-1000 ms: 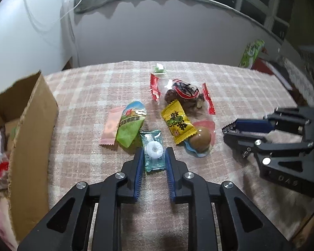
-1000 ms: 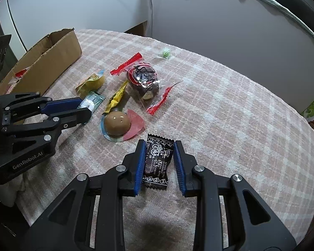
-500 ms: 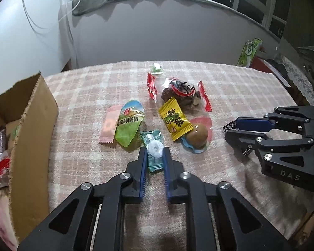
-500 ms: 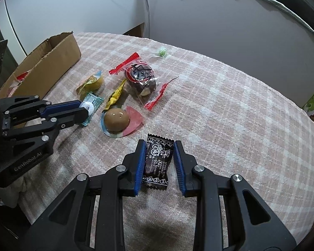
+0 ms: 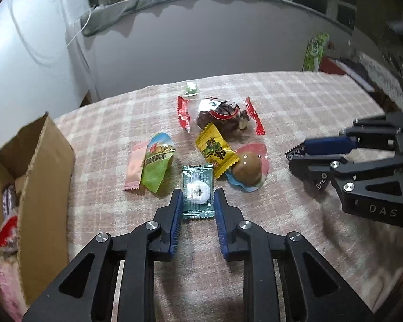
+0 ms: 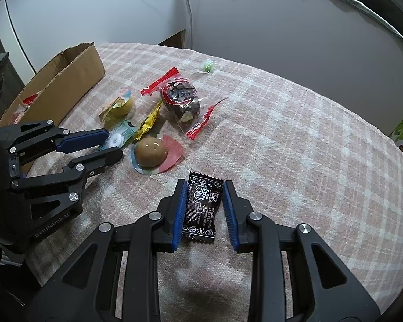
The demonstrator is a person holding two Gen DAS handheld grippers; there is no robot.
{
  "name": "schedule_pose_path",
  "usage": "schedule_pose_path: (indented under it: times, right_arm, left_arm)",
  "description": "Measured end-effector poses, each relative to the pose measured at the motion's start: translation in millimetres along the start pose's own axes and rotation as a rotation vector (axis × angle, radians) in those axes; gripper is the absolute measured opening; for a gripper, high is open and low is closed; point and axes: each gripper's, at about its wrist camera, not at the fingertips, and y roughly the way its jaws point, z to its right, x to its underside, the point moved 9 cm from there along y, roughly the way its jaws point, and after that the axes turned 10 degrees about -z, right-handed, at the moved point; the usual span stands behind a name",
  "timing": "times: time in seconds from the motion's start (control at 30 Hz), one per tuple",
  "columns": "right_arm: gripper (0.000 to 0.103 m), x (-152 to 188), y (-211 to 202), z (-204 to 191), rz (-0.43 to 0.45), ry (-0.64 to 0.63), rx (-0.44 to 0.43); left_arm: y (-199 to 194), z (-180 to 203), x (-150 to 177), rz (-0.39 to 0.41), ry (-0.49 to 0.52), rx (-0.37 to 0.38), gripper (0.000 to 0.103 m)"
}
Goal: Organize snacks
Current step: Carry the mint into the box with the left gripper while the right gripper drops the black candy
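My left gripper (image 5: 196, 201) is shut on a teal mint candy packet (image 5: 197, 191) that shows a white ring. My right gripper (image 6: 204, 191) is shut on a black snack packet (image 6: 202, 206) with white print. Both hold their packets low over the pink plaid tablecloth (image 6: 295, 145). The left gripper also shows in the right wrist view (image 6: 108, 145), and the right gripper in the left wrist view (image 5: 295, 158). Loose snacks lie between them: a brown egg pack (image 5: 247, 170), a yellow candy (image 5: 216, 150), a green packet (image 5: 157, 165) and a red-ended date pack (image 5: 220, 118).
An open cardboard box (image 5: 32, 177) with several snacks inside stands at the left table edge; it also shows in the right wrist view (image 6: 64, 80). A small green candy (image 5: 190, 88) lies at the far side. A green bag (image 5: 313, 51) stands beyond the table to the right.
My left gripper closed on the mint packet and now carries it a little lifted. The right gripper has stayed shut on the black packet with hardly any movement.
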Motion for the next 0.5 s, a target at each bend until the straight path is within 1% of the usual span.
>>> schedule_pose_path:
  times: [0.1, 0.23, 0.5]
  right_arm:
    - [0.028, 1.1, -1.1, 1.6, 0.005, 0.009, -0.004]
    - [0.028, 1.4, -4.4, 3.3, 0.017, 0.025, -0.012]
    - [0.028, -8.7, -30.4, -5.9, 0.07, 0.009, -0.027]
  left_arm:
    - [-6.0, -6.6, -3.1, 0.013, -0.054, 0.049, 0.022]
    - [-22.2, -4.6, -6.9, 0.047, -0.077, 0.081, 0.022]
    - [-66.0, -8.2, -15.0, 0.135, -0.103, 0.109, 0.022]
